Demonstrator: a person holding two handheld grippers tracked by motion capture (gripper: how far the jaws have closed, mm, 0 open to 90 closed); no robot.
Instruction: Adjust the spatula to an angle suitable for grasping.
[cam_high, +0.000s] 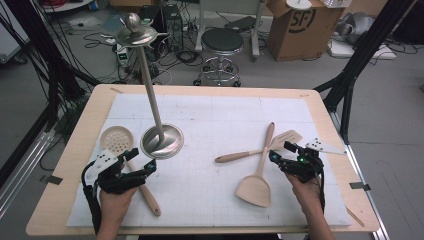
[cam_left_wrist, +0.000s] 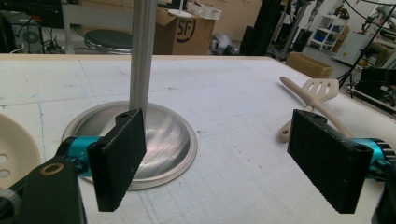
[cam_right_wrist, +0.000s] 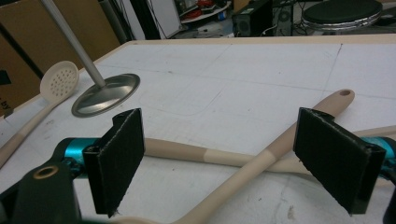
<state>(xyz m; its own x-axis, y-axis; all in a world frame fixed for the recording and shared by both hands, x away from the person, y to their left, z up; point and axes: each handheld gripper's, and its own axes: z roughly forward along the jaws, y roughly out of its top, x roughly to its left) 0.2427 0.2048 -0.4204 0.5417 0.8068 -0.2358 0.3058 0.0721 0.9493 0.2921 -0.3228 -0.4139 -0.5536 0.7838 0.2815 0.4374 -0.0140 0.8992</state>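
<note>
My left gripper (cam_high: 134, 161) sits with its jaws wide and nothing between them, just beside the round base of the metal stand (cam_high: 161, 141). The skimmer (cam_high: 116, 139) lies to the left of that base, its handle running back under my left hand. My right gripper (cam_high: 281, 154) is also spread wide, hovering over the two crossed utensils: the wooden turner (cam_high: 256, 186) lies across the slotted spatula (cam_high: 286, 138).
</note>
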